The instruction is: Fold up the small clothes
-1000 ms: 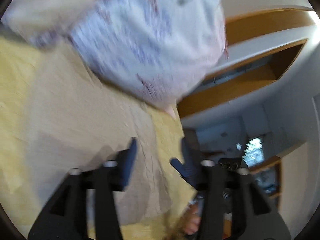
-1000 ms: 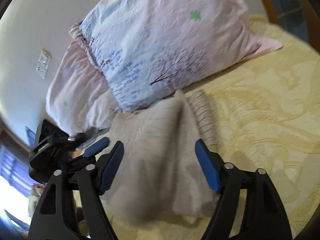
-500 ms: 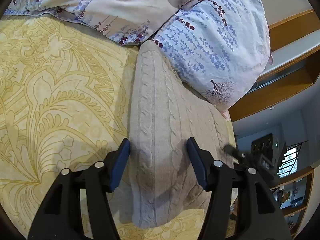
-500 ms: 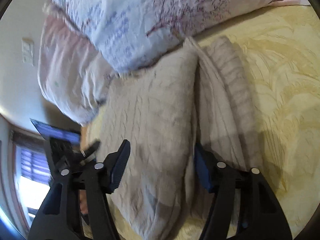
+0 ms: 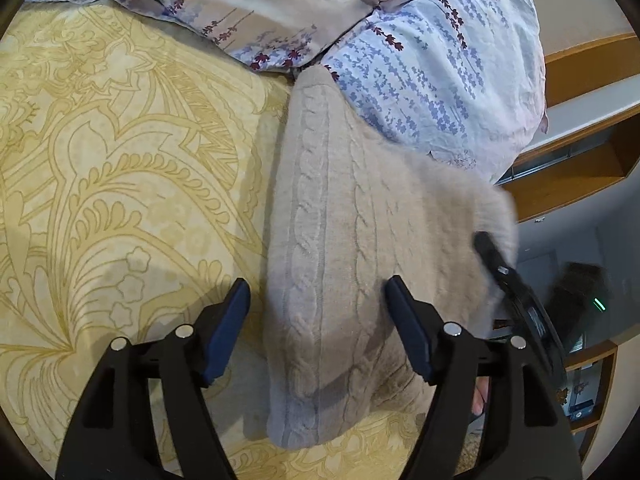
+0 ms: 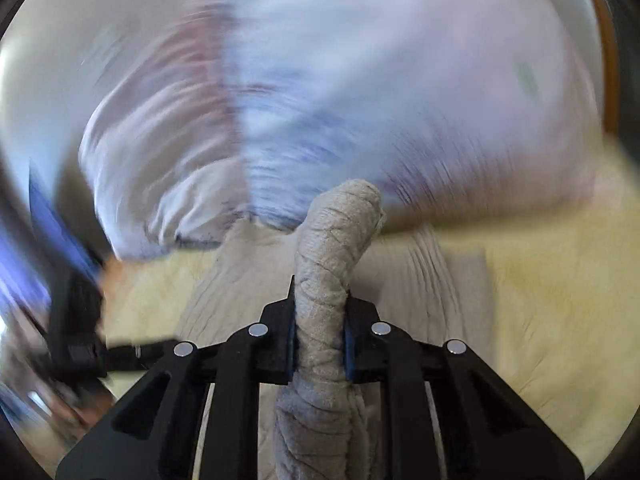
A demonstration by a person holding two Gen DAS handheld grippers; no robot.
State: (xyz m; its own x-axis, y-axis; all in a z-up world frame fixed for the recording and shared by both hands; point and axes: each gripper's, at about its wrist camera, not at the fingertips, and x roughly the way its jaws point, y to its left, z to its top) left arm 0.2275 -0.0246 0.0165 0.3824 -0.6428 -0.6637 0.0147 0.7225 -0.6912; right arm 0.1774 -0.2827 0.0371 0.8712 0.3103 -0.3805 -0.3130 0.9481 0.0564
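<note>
A beige cable-knit sweater (image 5: 332, 248) lies on the yellow patterned bedspread (image 5: 120, 184), its far end against the pillows. My left gripper (image 5: 316, 312) is open, its blue-padded jaws straddling the sweater's near left edge just above the cloth. My right gripper (image 6: 320, 336) is shut on a bunched fold of the sweater (image 6: 332, 248), which stands up between the jaws and is lifted above the rest of the garment (image 6: 420, 280). The right gripper also shows blurred at the sweater's right edge in the left wrist view (image 5: 508, 280).
Floral pillows (image 5: 420, 48) lie along the head of the bed, touching the sweater's far end; they show blurred in the right wrist view (image 6: 360, 80). A wooden bed frame and shelves (image 5: 580, 152) are beyond the bed's right edge. Open bedspread lies to the left.
My right gripper has closed on the sweater's edge and lifted it, moving fast. My left gripper has stayed open over the sweater's left edge, slightly lower.
</note>
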